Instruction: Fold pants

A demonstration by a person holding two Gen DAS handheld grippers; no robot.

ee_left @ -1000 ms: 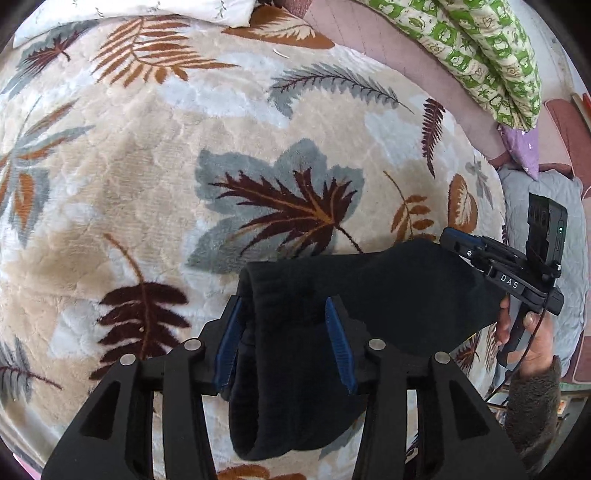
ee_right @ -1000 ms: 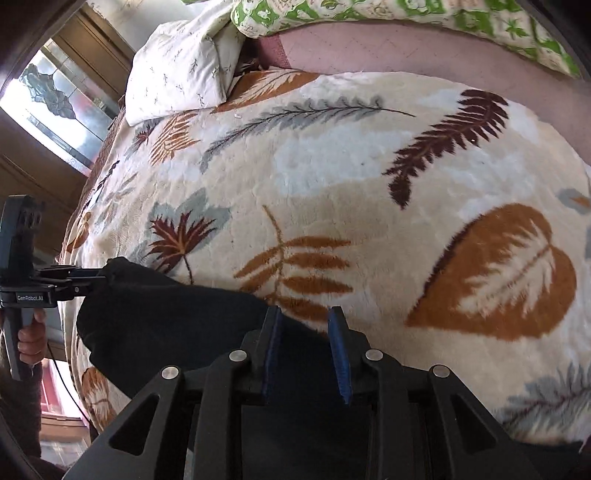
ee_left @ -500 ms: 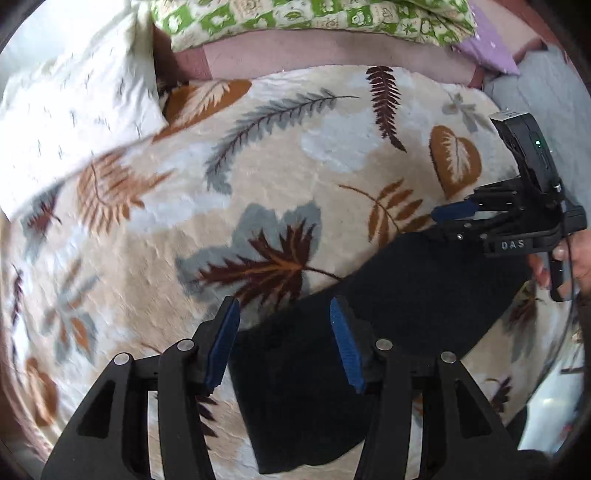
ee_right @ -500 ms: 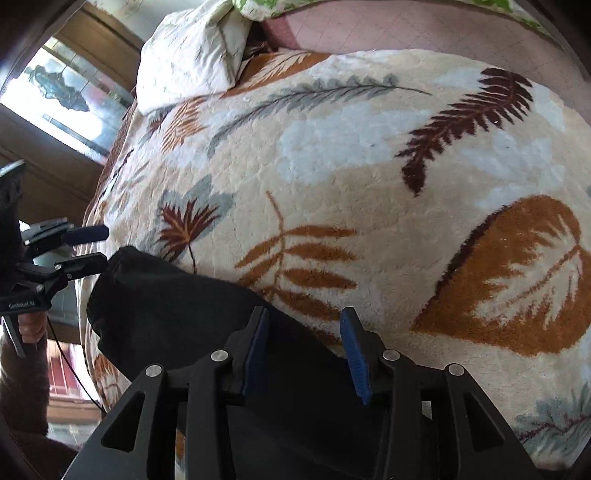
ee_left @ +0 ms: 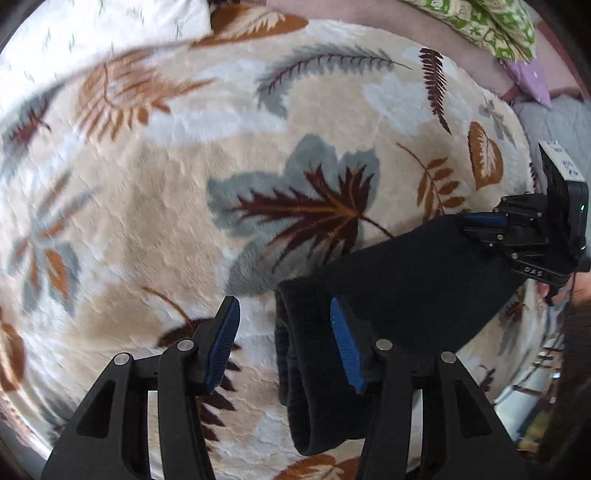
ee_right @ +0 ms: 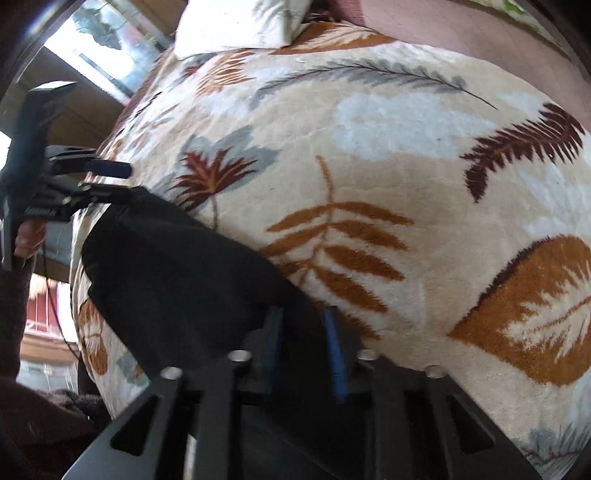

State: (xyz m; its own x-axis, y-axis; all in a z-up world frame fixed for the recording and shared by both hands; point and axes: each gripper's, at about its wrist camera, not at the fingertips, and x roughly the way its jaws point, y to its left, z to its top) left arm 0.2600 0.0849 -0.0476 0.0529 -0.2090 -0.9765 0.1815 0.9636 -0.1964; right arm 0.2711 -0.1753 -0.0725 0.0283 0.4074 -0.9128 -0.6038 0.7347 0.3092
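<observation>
The black pants point(ee_left: 399, 288) lie folded in a thick bundle on the leaf-patterned blanket point(ee_left: 184, 206). My left gripper point(ee_left: 282, 343) is open, its right finger over the bundle's near left end, its left finger over blanket. In the right wrist view the pants point(ee_right: 177, 266) stretch from lower middle to the left. My right gripper point(ee_right: 303, 354) has its jaws close together around the pants' right end, and also shows in the left wrist view point(ee_left: 480, 225) at that end. The left gripper appears in the right wrist view point(ee_right: 110, 181), jaws apart at the far corner.
A white pillow point(ee_left: 92, 33) lies at the blanket's far left, also seen in the right wrist view point(ee_right: 240, 26). A green patterned quilt point(ee_left: 487, 22) and pink sheet point(ee_right: 443, 29) lie beyond. A window point(ee_right: 103, 48) is at the left. The bed edge falls away at the right.
My left gripper let go of the pants a second ago and now hovers open at their left end. My right gripper opened slightly, then narrowed again on the right end.
</observation>
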